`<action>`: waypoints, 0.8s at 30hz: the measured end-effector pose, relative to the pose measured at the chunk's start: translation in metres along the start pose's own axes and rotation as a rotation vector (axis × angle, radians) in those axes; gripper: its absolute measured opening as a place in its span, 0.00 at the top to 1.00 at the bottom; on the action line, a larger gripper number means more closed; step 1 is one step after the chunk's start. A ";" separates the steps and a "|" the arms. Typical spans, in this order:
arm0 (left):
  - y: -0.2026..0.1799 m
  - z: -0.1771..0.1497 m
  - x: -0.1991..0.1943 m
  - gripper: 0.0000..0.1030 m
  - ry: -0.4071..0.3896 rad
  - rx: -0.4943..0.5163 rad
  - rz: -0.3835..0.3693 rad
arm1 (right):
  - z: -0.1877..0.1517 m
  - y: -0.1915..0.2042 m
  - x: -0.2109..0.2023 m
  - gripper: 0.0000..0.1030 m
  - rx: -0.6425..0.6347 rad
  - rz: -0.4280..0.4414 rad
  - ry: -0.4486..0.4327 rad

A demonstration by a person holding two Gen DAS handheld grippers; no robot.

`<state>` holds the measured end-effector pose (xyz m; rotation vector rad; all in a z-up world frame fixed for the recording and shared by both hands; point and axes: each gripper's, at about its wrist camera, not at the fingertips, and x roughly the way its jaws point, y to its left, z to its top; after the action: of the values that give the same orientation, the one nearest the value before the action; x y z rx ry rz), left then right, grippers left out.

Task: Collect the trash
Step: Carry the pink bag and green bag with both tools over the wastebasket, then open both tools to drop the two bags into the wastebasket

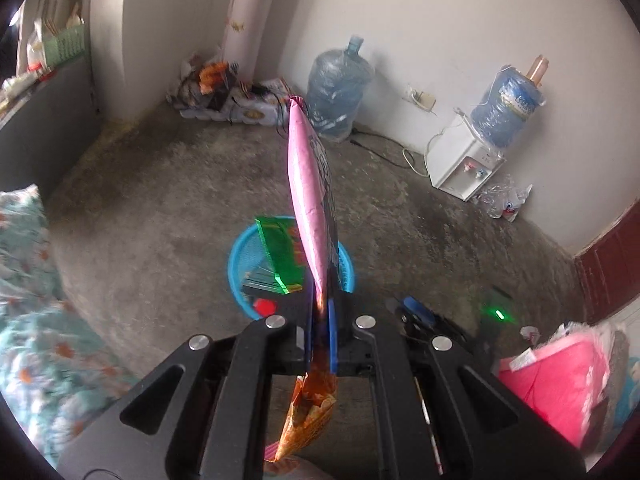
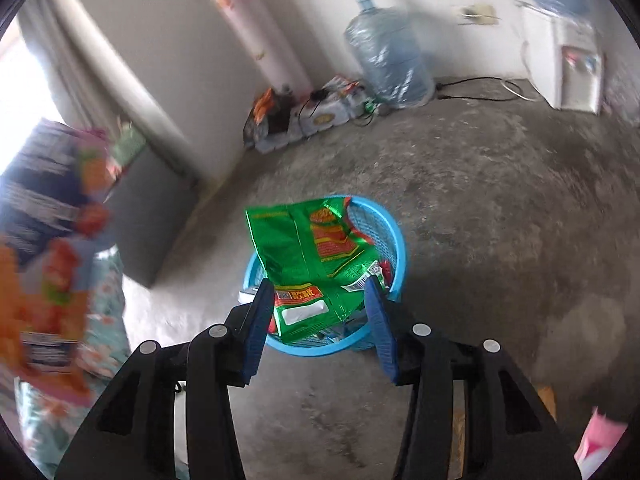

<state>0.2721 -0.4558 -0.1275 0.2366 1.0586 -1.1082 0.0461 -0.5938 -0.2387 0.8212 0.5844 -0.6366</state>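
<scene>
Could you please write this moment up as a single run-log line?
left hand-held gripper: shut on pink snack bag | right hand-held gripper: open, empty | green wrapper: in blue basket

Left gripper (image 1: 320, 320) clamped on pink snack bag (image 1: 310, 200), blue basket (image 1: 240, 264) below holding green packet (image 1: 280, 256)

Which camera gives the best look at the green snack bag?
The right wrist view: the green snack bag lies face-on across the blue basket, print visible. The left wrist view shows it partly hidden behind the pink bag.
</scene>
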 end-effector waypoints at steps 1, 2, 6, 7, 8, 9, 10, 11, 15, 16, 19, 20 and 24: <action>-0.003 0.004 0.014 0.96 0.013 -0.012 -0.003 | 0.001 -0.003 -0.005 0.56 0.015 0.002 -0.013; -0.007 0.008 0.030 0.96 0.029 -0.020 -0.003 | -0.001 -0.006 -0.012 0.55 0.032 0.008 -0.026; -0.016 0.023 0.094 0.96 0.062 -0.084 0.003 | -0.005 -0.022 -0.031 0.55 0.090 0.031 -0.036; -0.014 0.025 0.109 0.95 0.059 -0.112 -0.004 | -0.005 -0.027 -0.032 0.55 0.106 0.033 -0.032; -0.010 0.026 0.126 0.93 0.066 -0.142 0.001 | -0.004 -0.031 -0.033 0.55 0.120 0.029 -0.029; -0.003 0.023 0.145 0.90 0.090 -0.180 0.017 | -0.004 -0.035 -0.033 0.55 0.136 0.025 -0.026; 0.005 0.019 0.163 0.85 0.117 -0.221 0.028 | -0.004 -0.039 -0.033 0.55 0.153 0.028 -0.024; 0.010 0.017 0.178 0.78 0.143 -0.255 0.041 | -0.005 -0.042 -0.032 0.55 0.166 0.033 -0.021; 0.048 -0.011 0.210 0.74 0.213 -0.373 0.134 | -0.010 -0.049 -0.023 0.55 0.169 0.013 0.006; 0.056 -0.015 0.208 0.72 0.204 -0.400 0.117 | -0.011 -0.051 -0.021 0.55 0.175 0.014 0.011; 0.069 -0.018 0.197 0.69 0.203 -0.399 0.139 | -0.014 -0.052 -0.014 0.55 0.173 0.010 0.030; 0.071 -0.015 0.191 0.69 0.201 -0.394 0.144 | -0.016 -0.051 -0.012 0.55 0.169 0.009 0.039; 0.070 0.003 0.146 0.69 0.162 -0.363 0.121 | -0.018 -0.043 -0.007 0.55 0.140 0.008 0.056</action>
<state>0.3372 -0.5135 -0.2642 0.0993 1.3506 -0.7817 0.0069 -0.6001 -0.2645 0.9749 0.5913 -0.6539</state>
